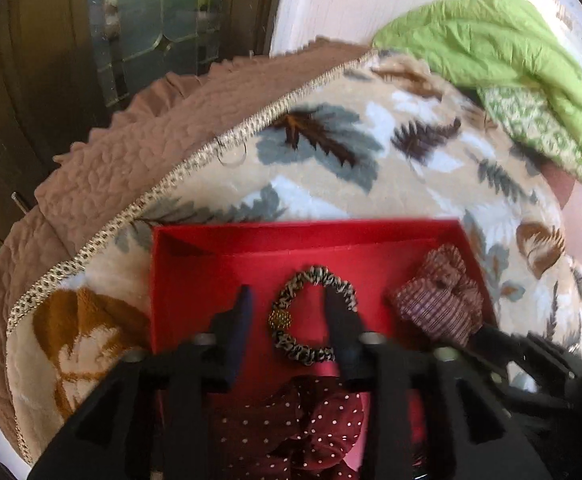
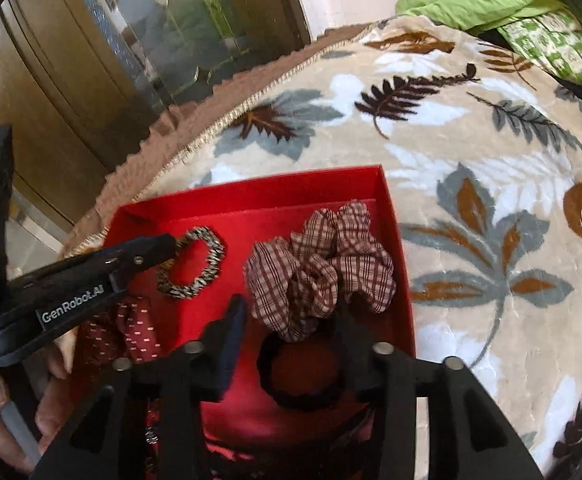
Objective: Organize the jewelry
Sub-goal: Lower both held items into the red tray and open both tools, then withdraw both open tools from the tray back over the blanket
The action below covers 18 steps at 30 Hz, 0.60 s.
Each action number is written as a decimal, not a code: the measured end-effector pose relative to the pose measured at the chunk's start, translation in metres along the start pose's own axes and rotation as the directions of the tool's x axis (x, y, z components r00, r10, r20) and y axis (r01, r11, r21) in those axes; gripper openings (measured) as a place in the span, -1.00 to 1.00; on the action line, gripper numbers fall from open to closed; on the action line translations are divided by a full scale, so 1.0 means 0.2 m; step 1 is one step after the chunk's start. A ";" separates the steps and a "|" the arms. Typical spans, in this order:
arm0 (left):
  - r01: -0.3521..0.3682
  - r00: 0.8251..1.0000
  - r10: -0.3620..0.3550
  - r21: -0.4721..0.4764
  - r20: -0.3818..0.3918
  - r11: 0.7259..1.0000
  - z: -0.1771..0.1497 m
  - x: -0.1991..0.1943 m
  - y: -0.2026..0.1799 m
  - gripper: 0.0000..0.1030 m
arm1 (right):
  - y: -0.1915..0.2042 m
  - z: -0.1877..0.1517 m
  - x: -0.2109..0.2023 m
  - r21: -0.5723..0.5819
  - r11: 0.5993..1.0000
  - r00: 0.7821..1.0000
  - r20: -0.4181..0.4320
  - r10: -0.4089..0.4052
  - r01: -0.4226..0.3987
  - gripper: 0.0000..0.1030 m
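Black scrunchie only in right view; both hand-held grippers agape, seemingly empty, over red box.

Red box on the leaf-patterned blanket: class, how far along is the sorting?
Done: the open red cardboard box already holds a checked fabric scrunchie, a leopard-print band, a dotted maroon scrunchie and a black scrunchie. In hand: nothing; left tool and right tool are open over them. Left: a thin ring lies on the blanket.
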<state>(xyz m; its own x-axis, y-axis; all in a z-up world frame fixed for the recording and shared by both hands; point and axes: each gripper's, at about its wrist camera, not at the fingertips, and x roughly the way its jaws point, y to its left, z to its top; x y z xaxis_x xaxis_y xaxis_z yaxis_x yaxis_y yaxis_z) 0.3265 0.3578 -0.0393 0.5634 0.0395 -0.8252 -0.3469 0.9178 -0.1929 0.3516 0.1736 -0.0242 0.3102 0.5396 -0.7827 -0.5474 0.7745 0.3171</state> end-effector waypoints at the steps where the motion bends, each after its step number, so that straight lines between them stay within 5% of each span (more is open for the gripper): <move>1: 0.016 1.000 -0.015 -0.010 0.022 1.000 0.00 -0.03 0.00 -0.18 | 0.00 0.00 -0.02 0.002 1.000 1.000 0.010 0.004 -0.004 -0.01; 7: 0.058 0.985 -0.050 -0.044 0.164 0.997 -0.08 -0.30 -0.03 -0.06 | -0.03 -0.16 -0.40 0.022 1.000 0.990 0.140 0.009 -0.012 0.07; 10: 0.082 0.968 -0.077 -0.011 0.241 0.997 -0.22 -0.48 -0.13 0.24 | -0.09 -0.35 -0.66 0.062 0.997 0.973 0.228 0.028 -0.043 0.40; 13: 0.100 0.945 -0.101 0.019 0.310 0.995 -0.40 -0.65 -0.25 0.50 | -0.15 -0.60 -0.92 0.099 0.994 0.955 0.298 0.005 -0.037 0.58; 18: 0.190 0.910 -0.229 0.145 0.345 0.971 -0.72 -0.86 -0.54 0.52 | -0.24 -1.07 -1.26 0.168 0.985 0.920 0.378 -0.100 0.038 0.77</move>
<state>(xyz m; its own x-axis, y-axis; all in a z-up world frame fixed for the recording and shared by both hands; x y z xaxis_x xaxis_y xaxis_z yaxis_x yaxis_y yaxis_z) 0.1585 0.1947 0.0466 0.8508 -0.0383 -0.5240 -0.1211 0.9562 -0.2666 0.1340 -0.0706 0.0428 0.6340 0.5441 -0.5495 -0.3970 0.8388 0.3725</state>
